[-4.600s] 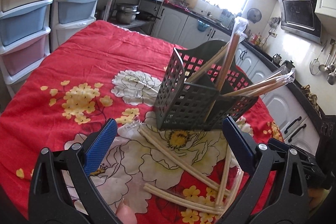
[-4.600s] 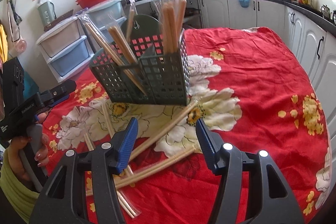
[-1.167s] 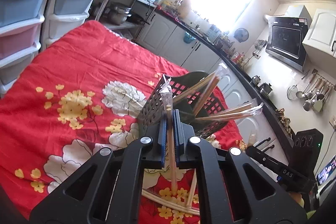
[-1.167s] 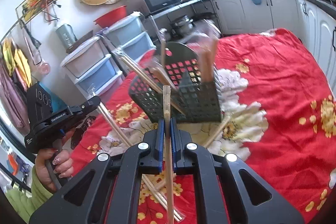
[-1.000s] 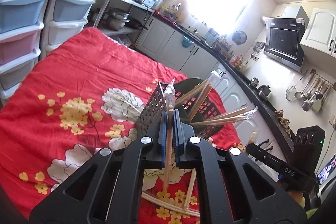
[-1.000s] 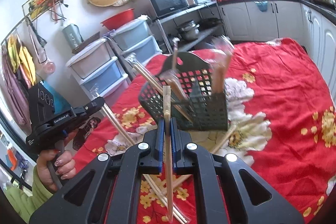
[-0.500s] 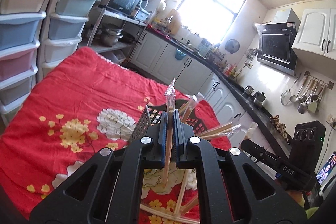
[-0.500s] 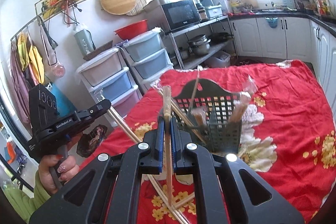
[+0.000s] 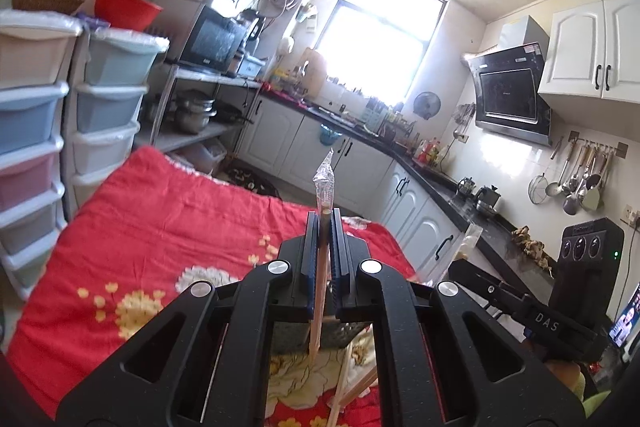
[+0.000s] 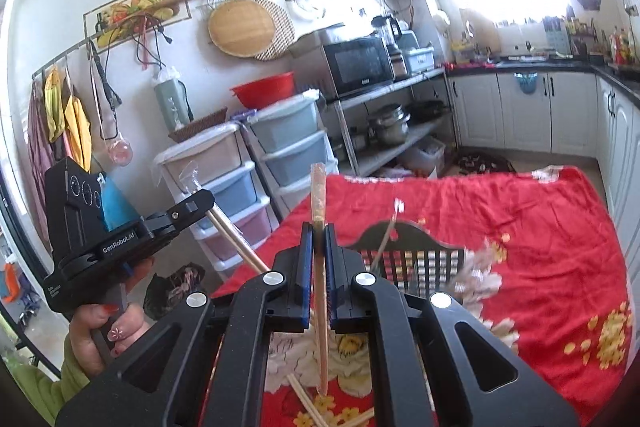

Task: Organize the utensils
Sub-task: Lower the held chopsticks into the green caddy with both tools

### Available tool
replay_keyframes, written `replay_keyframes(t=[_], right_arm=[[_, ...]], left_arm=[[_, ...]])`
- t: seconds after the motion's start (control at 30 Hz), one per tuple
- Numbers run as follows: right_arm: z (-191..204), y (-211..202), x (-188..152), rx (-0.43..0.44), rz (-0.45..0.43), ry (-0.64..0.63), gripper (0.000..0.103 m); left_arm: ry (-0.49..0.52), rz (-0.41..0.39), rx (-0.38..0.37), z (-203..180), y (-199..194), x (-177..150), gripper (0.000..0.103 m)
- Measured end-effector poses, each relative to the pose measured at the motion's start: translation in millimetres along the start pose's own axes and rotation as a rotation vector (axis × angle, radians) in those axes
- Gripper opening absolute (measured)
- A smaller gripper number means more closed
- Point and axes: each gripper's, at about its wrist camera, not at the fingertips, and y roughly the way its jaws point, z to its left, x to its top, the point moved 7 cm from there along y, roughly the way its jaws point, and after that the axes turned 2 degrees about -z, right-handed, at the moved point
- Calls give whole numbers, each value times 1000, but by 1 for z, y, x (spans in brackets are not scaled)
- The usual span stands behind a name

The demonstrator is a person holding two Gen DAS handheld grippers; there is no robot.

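My left gripper [image 9: 325, 223] is shut on a plastic-wrapped pair of chopsticks [image 9: 323, 195], held upright high above the table. My right gripper [image 10: 316, 231] is shut on another wrapped pair of chopsticks [image 10: 318, 187], also upright. The dark green slotted utensil basket [image 10: 416, 259] stands on the red floral tablecloth [image 10: 540, 227] behind my right gripper, with chopsticks sticking out of it. In the left wrist view the basket [image 9: 340, 335] is mostly hidden behind my fingers. Loose wrapped chopsticks [image 10: 304, 399] lie on the cloth below. The left gripper also shows in the right wrist view [image 10: 200, 203].
Stacked plastic drawer units [image 10: 248, 179] stand past the table's far edge. A shelf with a microwave [image 10: 360, 67] and white kitchen cabinets [image 10: 520, 111] lie beyond. The other hand-held gripper [image 9: 520, 307] shows at the lower right of the left wrist view.
Both grippers have risen and tilted upward with their chopsticks, so the basket and table have dropped lower in both views. Both stay shut.
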Motion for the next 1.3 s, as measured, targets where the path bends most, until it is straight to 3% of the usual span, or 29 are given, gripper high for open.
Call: replay_keyframes(t=[0.43,0.73,0.97,1.3], right_arm=[[5,-13,65,-55,-155,-68,6],[-19,-28,98,-130,-269,-81,6],[-43,-20,101,-168,-281,-42,6],[-71,5,82,-224,-250,-13,6]], left_arm=[[69,-69,20,-12,-1,38,3],[82,-100,42,-12,11,61,3],[67,-122,63,-5,24,63,3],[45,-92,95,11,49,43,3]])
